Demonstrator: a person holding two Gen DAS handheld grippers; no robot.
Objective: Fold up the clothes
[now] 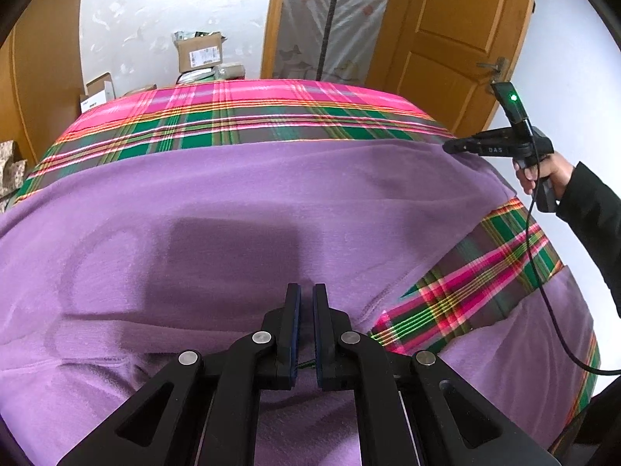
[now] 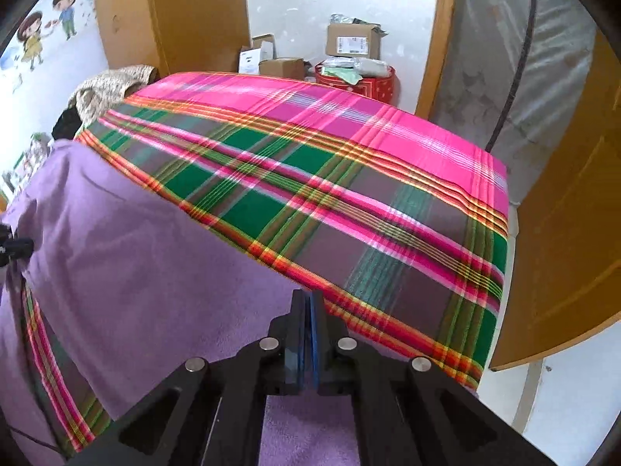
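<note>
A: Status on the tongs?

B: Left gripper [image 1: 306, 299] is clenched almost fully, a thin slit between the pads, low over the purple garment [image 1: 271, 202]. Can't tell if it has pinched fabric; a bit of green thread shows between the jaws. Right gripper [image 2: 308, 303] is clenched tight, pads together, tips at the garment's far hem where it meets the plaid sheet [image 2: 349, 178]. Can't tell from its own view whether fleece is caught.

A: Where's the garment?

B: Spread flat across the near half of the bed, covering the sheet. In the left view it fills 6 through 9 o'clock and runs up to centre; a sleeve lies off at 4 o'clock with a wedge of plaid between sleeve and body.

A: Why that placement?

B: My read: laid flat for folding. The grippers are well apart, left near the middle of the near side, right at the far right corner, at 2 o'clock in the left view. Looks like a setup for carrying one side over.

A: Obstructions?

B: Bed's far half is bare sheet. The right gripper's cable [image 1: 543, 291] hangs over the sleeve at 4 o'clock; it could snag. Cardboard boxes [image 1: 200, 52] at 11 o'clock and the wooden door [image 1: 446, 31] at 1 o'clock are well off the bed.
</note>
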